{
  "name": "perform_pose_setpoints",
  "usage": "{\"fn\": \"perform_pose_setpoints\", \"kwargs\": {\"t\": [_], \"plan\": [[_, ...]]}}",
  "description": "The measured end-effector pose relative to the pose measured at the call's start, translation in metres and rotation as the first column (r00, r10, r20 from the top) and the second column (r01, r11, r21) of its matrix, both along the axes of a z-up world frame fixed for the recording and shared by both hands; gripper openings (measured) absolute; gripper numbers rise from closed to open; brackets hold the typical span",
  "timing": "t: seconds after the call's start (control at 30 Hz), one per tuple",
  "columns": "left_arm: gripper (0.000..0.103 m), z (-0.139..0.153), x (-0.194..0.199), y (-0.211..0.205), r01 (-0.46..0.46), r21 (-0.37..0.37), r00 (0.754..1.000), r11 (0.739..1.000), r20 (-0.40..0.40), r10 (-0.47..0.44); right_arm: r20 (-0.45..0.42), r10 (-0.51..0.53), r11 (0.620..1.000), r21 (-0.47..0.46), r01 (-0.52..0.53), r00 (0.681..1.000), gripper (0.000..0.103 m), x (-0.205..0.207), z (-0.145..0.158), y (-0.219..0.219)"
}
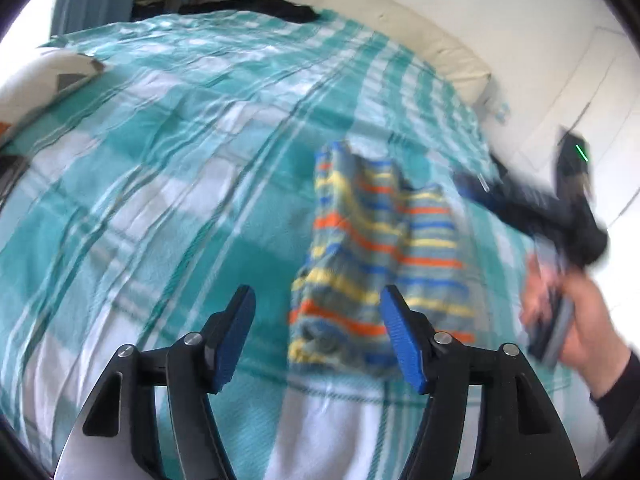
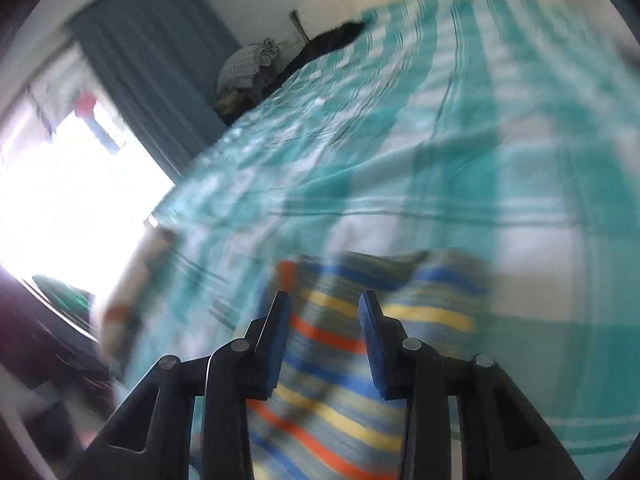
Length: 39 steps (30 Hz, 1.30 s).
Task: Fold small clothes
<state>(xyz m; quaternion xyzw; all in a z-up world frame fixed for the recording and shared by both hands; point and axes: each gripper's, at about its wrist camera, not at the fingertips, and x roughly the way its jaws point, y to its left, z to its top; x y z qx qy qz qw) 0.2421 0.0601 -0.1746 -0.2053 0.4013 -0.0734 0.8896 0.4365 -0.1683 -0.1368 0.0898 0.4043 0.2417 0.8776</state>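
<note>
1. A bed is covered by a teal and white checked blanket [image 1: 192, 128], with a cream headboard cushion [image 1: 400, 28] along its far edge and a white wall behind it.
2. In the right wrist view a teal curtain [image 2: 152, 60] hangs beside a very bright window [image 2: 72, 200].
3. The striped garment [image 1: 376, 256], with orange, yellow and blue bands, lies on the blanket, partly bunched.
4. The left gripper [image 1: 316, 336] hovers over the near edge of the garment; its blue-padded jaws stand wide apart and hold nothing.
5. The right gripper [image 2: 324, 340] is above the same garment [image 2: 340, 380]; its jaws are apart, with striped cloth seen between them, but blur hides whether they touch it.
6. In the left wrist view, the right hand [image 1: 576, 320] holds its gripper just beside the garment.
7. A dark cloth [image 1: 280, 8] lies at the far end of the bed.
</note>
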Motion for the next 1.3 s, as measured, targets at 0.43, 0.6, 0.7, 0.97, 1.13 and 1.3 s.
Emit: {"fn": "perform_pose_setpoints", "kwargs": {"t": [0.43,0.6,0.7,0.97,1.13,1.3], "plan": [[0.078,0.005,0.025,0.01,0.026,0.119,0.998,0.993,-0.06,-0.019,0.04,0.165,0.965,-0.215,-0.153,0.986,0.036,-0.136,-0.036,0.006],[0.077,-0.003,0.11,-0.019,0.167,0.186,0.978,0.968,-0.153,-0.139,0.092,0.134,0.97,-0.217,-0.111,0.987,0.036,-0.106,-0.005,0.014],[0.059,-0.05,0.145,-0.017,0.154,0.196,0.949,0.968,-0.301,-0.09,0.045,0.097,0.97,-0.227,-0.084,0.994,0.037,-0.074,-0.025,0.02],[0.076,-0.006,0.078,-0.009,0.164,0.28,0.98,0.946,-0.158,-0.123,-0.032,0.024,0.983,-0.182,-0.029,0.999,0.039,-0.094,-0.039,0.009],[0.09,-0.026,0.052,-0.023,0.151,0.459,0.982,0.876,-0.174,-0.078,-0.037,0.083,0.969,-0.229,-0.089,0.996,0.064,-0.149,-0.053,0.018],[0.095,-0.016,0.028,-0.019,0.114,0.493,0.99,0.862,-0.133,-0.055,-0.119,0.051,0.964,-0.255,-0.08,0.992,0.081,-0.175,-0.068,0.016]]}}
